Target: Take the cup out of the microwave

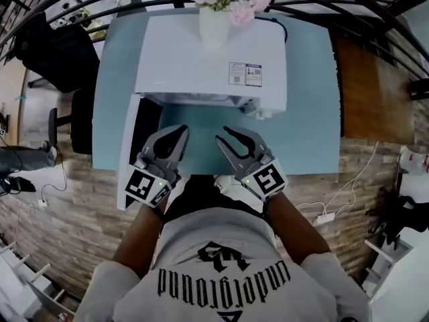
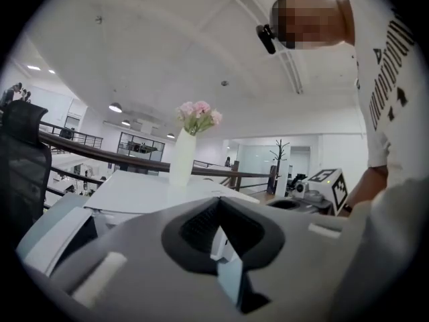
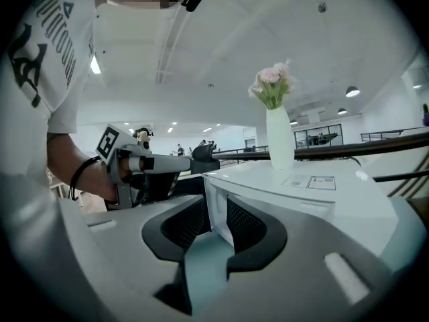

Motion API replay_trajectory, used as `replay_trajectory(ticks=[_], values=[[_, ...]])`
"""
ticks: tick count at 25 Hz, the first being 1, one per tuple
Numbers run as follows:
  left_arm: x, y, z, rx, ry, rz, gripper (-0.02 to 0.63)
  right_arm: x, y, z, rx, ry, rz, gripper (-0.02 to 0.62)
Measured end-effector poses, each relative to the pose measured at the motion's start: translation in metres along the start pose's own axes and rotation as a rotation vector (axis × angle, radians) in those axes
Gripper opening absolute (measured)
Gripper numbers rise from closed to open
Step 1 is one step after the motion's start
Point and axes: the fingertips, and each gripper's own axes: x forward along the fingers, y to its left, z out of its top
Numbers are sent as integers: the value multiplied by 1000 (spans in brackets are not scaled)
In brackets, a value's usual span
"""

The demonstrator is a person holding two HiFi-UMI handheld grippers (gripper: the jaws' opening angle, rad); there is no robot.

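The white microwave (image 1: pixel 211 59) stands on a pale blue table (image 1: pixel 308 113), its door (image 1: pixel 131 153) swung open to the left. No cup shows in any view; from above, the microwave's top hides its cavity. Both grippers hover side by side over the table's front edge, pointing at the microwave's front. My left gripper (image 1: pixel 182 134) (image 2: pixel 218 203) has its tips together and holds nothing. My right gripper (image 1: pixel 222 135) (image 3: pixel 216 210) stands open and empty, and the microwave's front corner (image 3: pixel 218 213) shows in the gap between its fingers.
A white vase of pink flowers (image 1: pixel 214 19) stands on top of the microwave. A black office chair (image 1: pixel 60 52) is at the left of the table. Cables and a power strip (image 1: pixel 325 217) lie on the wooden floor at the right. Railings run behind the table.
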Motion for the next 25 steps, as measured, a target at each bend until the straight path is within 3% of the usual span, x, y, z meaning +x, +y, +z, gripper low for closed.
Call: replay_trajectory(ticks=[6, 13, 25], values=[[22, 20, -49, -44, 48, 25, 50, 48, -36, -52, 49, 32, 6, 92], [29, 43, -76, -75, 68, 71, 49, 112, -68, -102, 91, 98, -9, 106], [32, 71, -102, -108, 93, 102, 49, 166, -81, -126, 84, 142, 12, 112]])
